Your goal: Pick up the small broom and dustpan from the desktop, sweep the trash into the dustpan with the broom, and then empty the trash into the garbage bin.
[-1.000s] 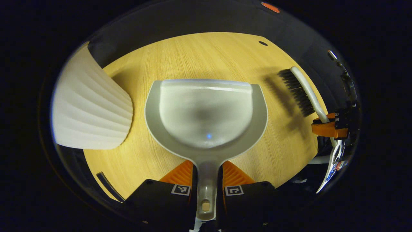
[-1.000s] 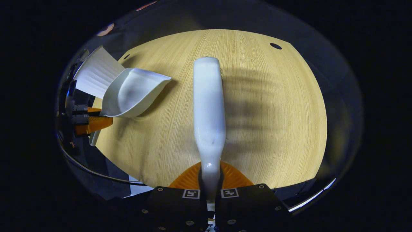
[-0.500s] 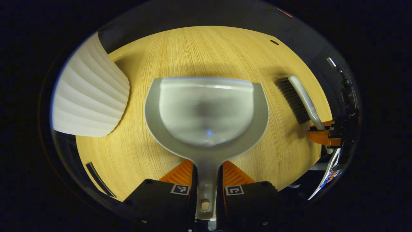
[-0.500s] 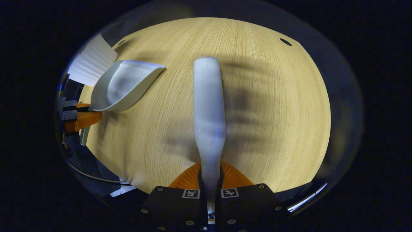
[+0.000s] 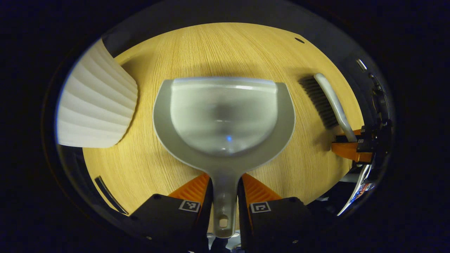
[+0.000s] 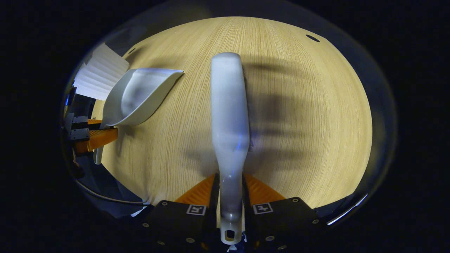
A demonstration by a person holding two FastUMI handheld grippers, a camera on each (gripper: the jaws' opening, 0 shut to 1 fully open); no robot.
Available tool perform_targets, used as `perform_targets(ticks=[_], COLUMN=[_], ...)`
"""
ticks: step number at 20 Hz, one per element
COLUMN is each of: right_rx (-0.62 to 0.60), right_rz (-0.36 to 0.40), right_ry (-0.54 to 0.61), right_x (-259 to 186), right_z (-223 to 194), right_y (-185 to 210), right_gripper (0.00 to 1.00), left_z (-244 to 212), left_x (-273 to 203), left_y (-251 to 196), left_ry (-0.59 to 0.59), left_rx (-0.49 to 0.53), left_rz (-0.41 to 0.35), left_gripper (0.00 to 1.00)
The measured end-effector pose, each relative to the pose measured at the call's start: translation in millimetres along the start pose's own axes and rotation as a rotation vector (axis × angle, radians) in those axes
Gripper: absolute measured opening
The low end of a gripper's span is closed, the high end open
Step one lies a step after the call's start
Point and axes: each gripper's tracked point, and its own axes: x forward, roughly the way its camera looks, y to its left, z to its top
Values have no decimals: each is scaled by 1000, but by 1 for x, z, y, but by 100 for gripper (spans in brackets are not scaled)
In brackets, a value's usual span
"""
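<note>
Dustpan (image 5: 225,116): handle clamped in left claw (image 5: 225,196), pan over desk (image 5: 218,49), right of bin (image 5: 96,109). Broom (image 6: 229,116): handle clamped in right claw (image 6: 230,196).

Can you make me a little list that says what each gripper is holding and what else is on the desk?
left gripper: shut on the dustpan handle
right gripper: shut on the broom handle
dustpan: pan looks empty, open edge pointing away from the left gripper
broom: bristles face down toward the desk; touching or not, cannot tell
bin: white, ribbed, beside the dustpan
trash: none seen on the desk
</note>
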Motion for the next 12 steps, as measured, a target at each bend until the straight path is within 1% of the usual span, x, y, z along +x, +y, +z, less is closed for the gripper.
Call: perform_targets(ticks=[1, 2, 3, 4, 5, 6, 8, 10, 12], right_rx=[8, 16, 24, 31, 32, 34, 46, 70, 93], right_rz=[10, 11, 11, 14, 14, 12, 13, 34, 46], right_ry=[-4, -10, -15, -21, -24, -30, -55, -95, -153], right_x=[-1, 0, 0, -3, -4, -5, -11, -24, -41], right_z=[2, 4, 7, 4, 4, 4, 6, 9, 16], right_y=[3, 4, 6, 4, 3, 1, 0, 2, 1], right_gripper=[45, 59, 60, 76, 90, 95, 97, 98, 98], left_z=[-2, -2, -3, -2, -2, -3, -3, -1, 8], left_x=[3, 6, 8, 11, 10, 9, 2, -9, -29], left_y=[-1, -1, 0, 2, 5, 6, 9, 12, 13], left_ry=[1, -1, 1, 1, -3, -11, -34, -69, -146], left_rx=[-9, -23, -39, -49, -55, -59, -65, -61, -62], left_rz=[-9, -17, -24, -29, -24, -22, -6, 16, 49], left_gripper=[37, 38, 41, 63, 82, 97, 99, 98, 99])
